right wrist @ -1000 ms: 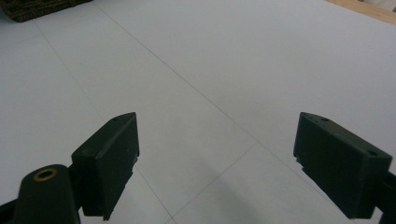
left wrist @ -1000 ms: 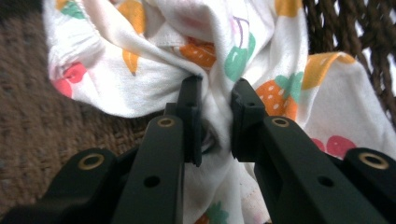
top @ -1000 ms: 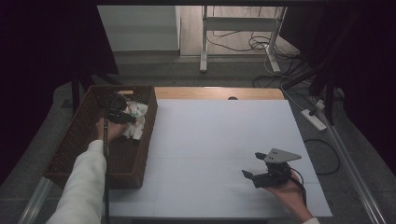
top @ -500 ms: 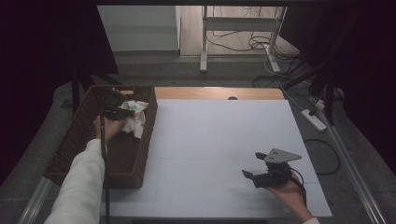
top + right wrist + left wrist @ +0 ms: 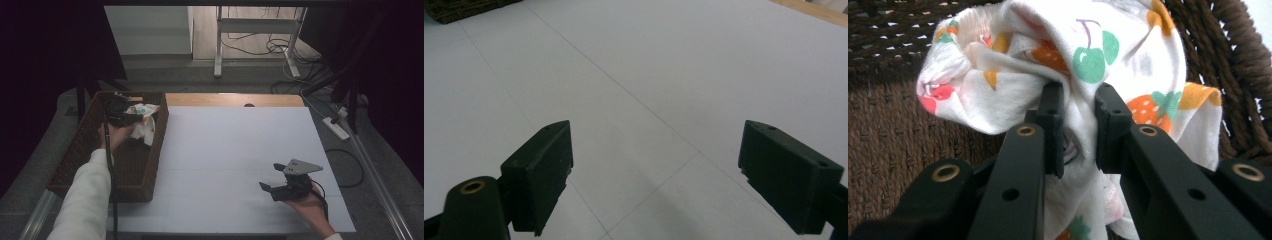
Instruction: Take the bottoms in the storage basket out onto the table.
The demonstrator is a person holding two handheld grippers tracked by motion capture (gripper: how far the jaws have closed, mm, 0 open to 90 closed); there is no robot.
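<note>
**Lift the cloth out of the basket without dropping it**

The left tool [image 5: 1075, 125] is pinched tight on a bunch of the fruit-print cloth [image 5: 1088, 65]. In the high view the cloth [image 5: 144, 122] hangs at the upper left of the frame, inside the brown basket [image 5: 75, 155], near its far right corner.

To do this step well, keep the squeeze firm, because only a small fold sits between the two black jaws. I think the cloth should go straight up first, so the loose part at the bottom clears the basket wall and does not catch on the rough weave. Then it can go sideways, toward the white surface [image 5: 225, 150] in the middle of the frame.

The right tool [image 5: 272, 180] is wide open with nothing in it. It rests low over the surface at the lower right of the frame. It could help spread the cloth once it lands.
</note>
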